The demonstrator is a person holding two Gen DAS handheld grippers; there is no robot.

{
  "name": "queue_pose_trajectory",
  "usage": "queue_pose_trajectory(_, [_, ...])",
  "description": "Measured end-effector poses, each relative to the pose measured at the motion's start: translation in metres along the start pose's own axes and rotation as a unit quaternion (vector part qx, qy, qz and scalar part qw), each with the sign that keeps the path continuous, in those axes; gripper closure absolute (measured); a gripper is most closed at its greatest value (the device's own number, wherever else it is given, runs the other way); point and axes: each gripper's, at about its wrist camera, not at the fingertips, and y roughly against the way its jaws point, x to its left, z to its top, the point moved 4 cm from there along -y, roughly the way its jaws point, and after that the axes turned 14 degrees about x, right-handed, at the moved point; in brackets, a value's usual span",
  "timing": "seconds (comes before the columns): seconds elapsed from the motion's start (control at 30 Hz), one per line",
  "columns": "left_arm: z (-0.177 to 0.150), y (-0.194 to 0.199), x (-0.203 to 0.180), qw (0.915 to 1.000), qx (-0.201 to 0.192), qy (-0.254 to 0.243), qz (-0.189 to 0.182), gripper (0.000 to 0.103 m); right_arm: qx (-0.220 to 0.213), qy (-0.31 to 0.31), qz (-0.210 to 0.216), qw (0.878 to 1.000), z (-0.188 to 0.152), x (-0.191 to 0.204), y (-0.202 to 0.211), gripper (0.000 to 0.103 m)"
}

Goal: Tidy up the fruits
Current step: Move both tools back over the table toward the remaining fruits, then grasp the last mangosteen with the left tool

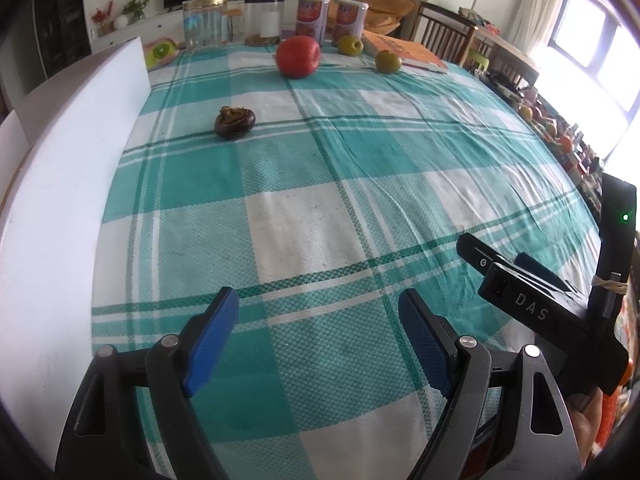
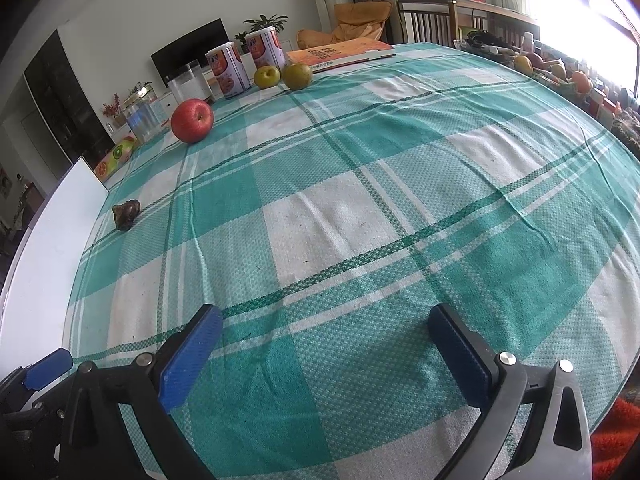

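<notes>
A red apple [image 1: 298, 57] [image 2: 192, 120] sits at the far side of the checked tablecloth. Two green-yellow fruits [image 1: 350, 45] [image 1: 388, 61] lie beyond it, also in the right wrist view [image 2: 267, 77] [image 2: 297, 76]. A small dark brown fruit [image 1: 235, 121] [image 2: 126, 214] lies nearer, close to the white board. My left gripper [image 1: 318, 336] is open and empty over the cloth. My right gripper [image 2: 326, 354] is open and empty; its body shows at the right of the left wrist view [image 1: 532, 292].
A white board [image 1: 80, 184] [image 2: 52, 240] borders the cloth on the left. Two cans [image 1: 332, 16] [image 2: 244, 66], clear jars [image 1: 204, 22] and an orange book [image 1: 404, 50] [image 2: 340, 52] stand at the far edge. Clutter lines the right side [image 1: 560, 132].
</notes>
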Motion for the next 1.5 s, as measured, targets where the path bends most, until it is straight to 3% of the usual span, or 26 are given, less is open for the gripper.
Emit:
queue_pose_trajectory(0.6, [0.009,-0.006,0.0,1.0,-0.002,-0.007,0.0,0.019,0.0,-0.001,0.002,1.0,0.0,0.0,0.0,0.0])
queue_pose_trajectory(0.83, [0.05,-0.011,0.019,0.9977,-0.067,0.011,-0.002,0.019,0.0,-0.004,0.008,1.0,0.0,-0.001,0.0,0.0])
queue_pose_trajectory(0.97, [0.083,-0.028,0.033,0.9971,-0.07,0.027,0.01,0.019,0.0,-0.004,0.008,1.0,0.0,-0.001,0.0,0.0])
queue_pose_trajectory(1.07, [0.114,-0.039,0.059,0.9936,-0.078,0.077,0.03,0.019,0.0,-0.004,0.008,1.0,0.0,0.0,0.0,0.0])
queue_pose_trajectory(1.2, [0.144,-0.064,0.084,0.9914,-0.053,0.113,0.038,0.022,0.0,-0.004,0.008,1.0,0.0,0.0,0.0,0.0])
queue_pose_trajectory(1.3, [0.153,-0.074,0.083,0.9932,-0.047,0.094,0.05,0.04,0.0,-0.004,0.008,1.0,0.001,0.0,-0.001,0.0])
queue_pose_trajectory(1.33, [0.154,-0.074,0.08,0.9939,-0.05,0.083,0.052,0.057,0.0,-0.004,0.008,1.0,0.001,0.0,0.0,0.0])
queue_pose_trajectory(1.5, [0.141,-0.067,0.065,0.9959,-0.053,0.055,0.048,0.058,-0.001,-0.005,0.01,1.0,0.001,-0.001,0.0,0.0])
